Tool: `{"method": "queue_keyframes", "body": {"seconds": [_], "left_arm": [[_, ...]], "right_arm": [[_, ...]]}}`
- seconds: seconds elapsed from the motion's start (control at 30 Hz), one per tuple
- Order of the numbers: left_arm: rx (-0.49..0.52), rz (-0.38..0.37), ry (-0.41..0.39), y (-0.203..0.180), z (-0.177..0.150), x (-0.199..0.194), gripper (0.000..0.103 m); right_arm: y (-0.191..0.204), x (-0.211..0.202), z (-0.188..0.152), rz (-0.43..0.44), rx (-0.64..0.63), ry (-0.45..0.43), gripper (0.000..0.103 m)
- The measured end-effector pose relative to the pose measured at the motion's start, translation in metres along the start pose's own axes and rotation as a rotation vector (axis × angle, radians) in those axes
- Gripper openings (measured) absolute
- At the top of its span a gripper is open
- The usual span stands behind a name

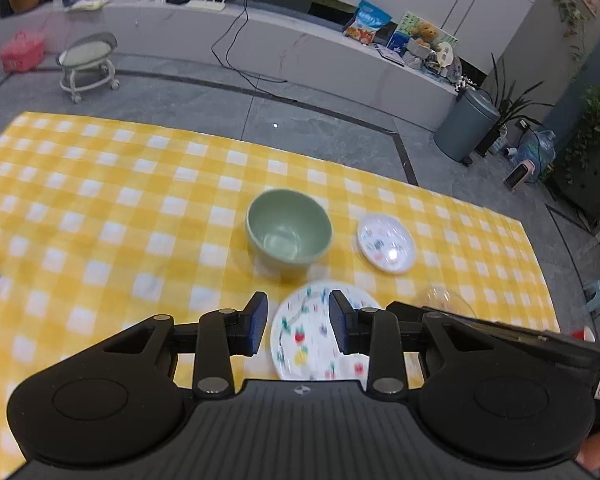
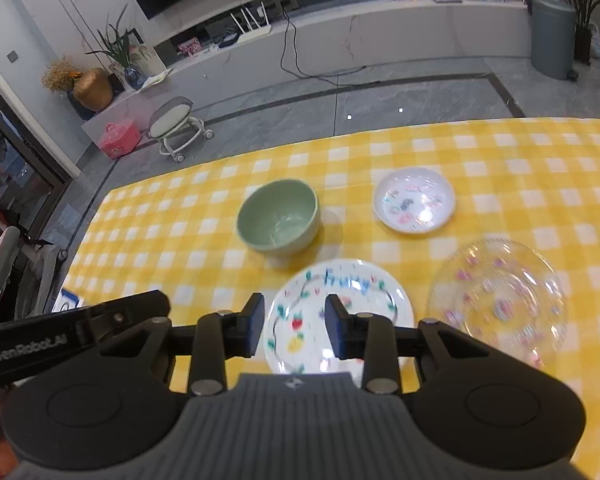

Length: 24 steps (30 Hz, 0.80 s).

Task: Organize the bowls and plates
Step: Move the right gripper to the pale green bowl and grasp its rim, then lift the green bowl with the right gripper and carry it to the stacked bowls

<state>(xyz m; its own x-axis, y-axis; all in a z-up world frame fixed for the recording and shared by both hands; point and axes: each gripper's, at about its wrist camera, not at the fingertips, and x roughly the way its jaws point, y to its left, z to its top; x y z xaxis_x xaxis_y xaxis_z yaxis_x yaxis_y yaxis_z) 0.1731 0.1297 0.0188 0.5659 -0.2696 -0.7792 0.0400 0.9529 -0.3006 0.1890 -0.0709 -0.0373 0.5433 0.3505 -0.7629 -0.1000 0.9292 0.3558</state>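
Holding both tools above the yellow checked tablecloth (image 2: 500, 152), you have your left gripper (image 1: 298, 326) and your right gripper (image 2: 294, 328) angled down at the same white plate with coloured fruit prints (image 2: 340, 312), which lies flat at the near edge of the table. On each tool the fingers stand partly spread with nothing pinched between them; the plate shows in the gap, lying below the pads and not gripped. Just beyond that plate sits the green bowl (image 2: 278, 216), upright and empty, close to the plate's far rim but apart from it. To the right of the bowl lies a small white dish with coloured marks (image 2: 414, 200), well clear of the bowl. In your right view a clear glass plate with small printed spots (image 2: 500, 300) rests beside the fruit plate on its right; in your left view only a faint edge of it shows past the other tool's arm. Both views are slightly blurred. Beyond the table stand a grey bin (image 1: 466, 124) and a low wheeled stool (image 1: 88, 64).
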Motion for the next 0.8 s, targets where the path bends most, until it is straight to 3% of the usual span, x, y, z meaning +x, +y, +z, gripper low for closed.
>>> {"method": "queue_keyframes", "body": {"seconds": [0.17,0.4,0.8], "left_arm": [[-0.046,-0.033,0.035,0.02,0.03,0.054,0.038],[-0.076,0.013,0.083,0.042,0.048,0.111,0.03],[-0.056,0.043,0.126,0.044,0.052,0.146,0.01]], "right_arm": [[0.0,0.054,0.03,-0.038,0.006,0.046,0.032],[0.001,0.117,0.057,-0.079,0.003,0.109,0.025],[-0.005,0.162,0.071,-0.1,0.053,0.164,0.009]]}}
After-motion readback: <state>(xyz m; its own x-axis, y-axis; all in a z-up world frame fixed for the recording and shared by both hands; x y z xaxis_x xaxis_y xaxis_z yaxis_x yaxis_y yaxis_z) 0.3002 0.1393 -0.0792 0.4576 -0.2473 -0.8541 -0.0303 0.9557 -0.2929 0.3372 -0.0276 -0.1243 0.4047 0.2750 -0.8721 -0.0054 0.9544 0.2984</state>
